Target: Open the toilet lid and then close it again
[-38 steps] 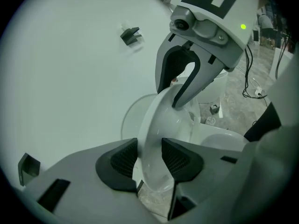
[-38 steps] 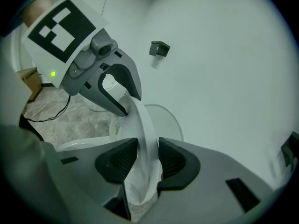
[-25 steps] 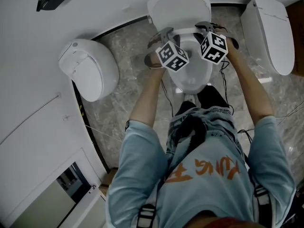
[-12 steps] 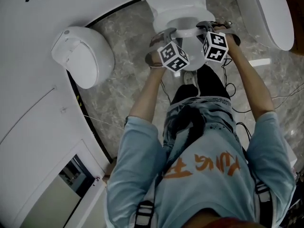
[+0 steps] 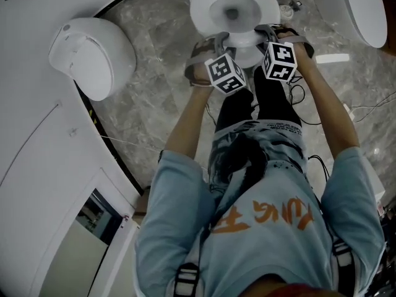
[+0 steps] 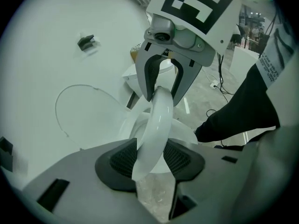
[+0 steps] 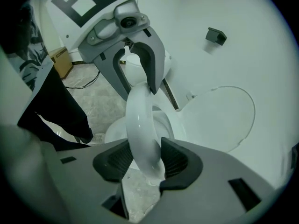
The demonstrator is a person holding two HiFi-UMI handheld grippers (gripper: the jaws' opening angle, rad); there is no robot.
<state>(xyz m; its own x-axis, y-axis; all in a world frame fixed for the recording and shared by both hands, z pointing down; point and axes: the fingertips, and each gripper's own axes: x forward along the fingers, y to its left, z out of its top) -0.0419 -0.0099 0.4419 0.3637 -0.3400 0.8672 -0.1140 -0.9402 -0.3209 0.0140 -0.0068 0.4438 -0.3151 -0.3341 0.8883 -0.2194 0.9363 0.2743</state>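
The white toilet lid (image 5: pixel 246 53) is held between both grippers over the front of the bowl (image 5: pixel 210 8). My left gripper (image 5: pixel 223 41) grips its left rim and my right gripper (image 5: pixel 263 34) its right rim. In the left gripper view the lid's glossy rim (image 6: pixel 159 115) runs edge-on between the dark ribbed pads of my left gripper (image 6: pixel 150 160) and touches both. The right gripper view shows the same, the rim (image 7: pixel 140 120) filling the gap of my right gripper (image 7: pixel 145 162). Both pairs of jaws have just been opening, with the rim still between them.
A second white toilet (image 5: pixel 93 54) stands at the left against a curved white wall. A third white fixture (image 5: pixel 365 11) sits at the top right. Black cables (image 5: pixel 300 94) trail over the marble floor. The person's dark trouser legs (image 5: pixel 253 104) stand close to the bowl's front.
Both grippers have come down and toward the person with the lid. The upright lid seen at the top earlier is gone from there, and the open bowl now shows.
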